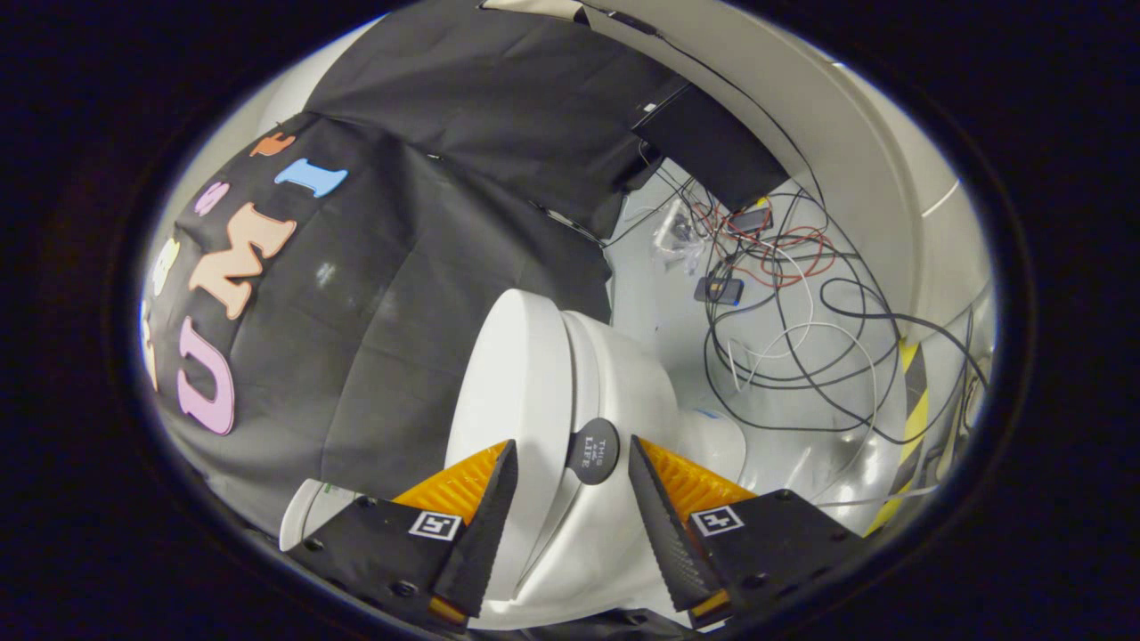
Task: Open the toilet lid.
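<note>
A white toilet (623,383) stands just ahead of my fingers, seen turned on its side because the gripper is rolled. Its white lid (517,374) lies toward the black cloth wall, and a thin shadow line separates it from the seat and bowl. A round black lift tab (594,451) sticks out from the lid's front edge. My gripper (573,442) is open. Its two fingers straddle the lid's front edge and the tab without pressing on either. One fingertip (508,458) is on the lid's outer side, and the other fingertip (643,458) is on the bowl side.
A black cloth wall (427,267) hangs close behind the toilet. A tangle of black, white and red cables (784,312) with small devices lies on the pale floor beyond the bowl. Near them are a black box (712,142) and yellow-black striped tape (913,401).
</note>
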`<move>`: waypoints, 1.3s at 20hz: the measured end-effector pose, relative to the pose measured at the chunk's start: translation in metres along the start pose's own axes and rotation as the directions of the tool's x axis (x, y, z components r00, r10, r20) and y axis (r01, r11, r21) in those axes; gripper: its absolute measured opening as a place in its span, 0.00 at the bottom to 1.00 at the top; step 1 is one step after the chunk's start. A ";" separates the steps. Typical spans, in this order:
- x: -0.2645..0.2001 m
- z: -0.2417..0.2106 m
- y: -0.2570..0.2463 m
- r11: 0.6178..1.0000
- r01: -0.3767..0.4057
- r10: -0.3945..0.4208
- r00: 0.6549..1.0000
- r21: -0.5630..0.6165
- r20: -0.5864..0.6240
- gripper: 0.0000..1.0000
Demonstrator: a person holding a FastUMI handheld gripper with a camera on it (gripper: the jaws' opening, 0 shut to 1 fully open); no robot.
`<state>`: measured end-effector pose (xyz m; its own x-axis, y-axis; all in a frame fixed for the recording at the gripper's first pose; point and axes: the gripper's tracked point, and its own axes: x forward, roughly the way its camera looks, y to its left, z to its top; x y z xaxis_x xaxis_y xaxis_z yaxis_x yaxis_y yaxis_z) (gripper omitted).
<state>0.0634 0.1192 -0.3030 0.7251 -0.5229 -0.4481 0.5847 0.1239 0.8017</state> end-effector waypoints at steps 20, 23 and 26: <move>0.007 -0.011 -0.015 0.997 0.032 -0.029 0.998 0.063 -0.055 0.17; 0.009 -0.013 -0.012 0.999 0.014 -0.011 0.998 0.051 -0.055 0.14; 0.008 -0.011 -0.008 0.998 -0.010 0.013 0.998 0.054 -0.055 0.13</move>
<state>0.0689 0.1235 -0.3172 0.7515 -0.4741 -0.4587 0.5569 0.0832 0.8264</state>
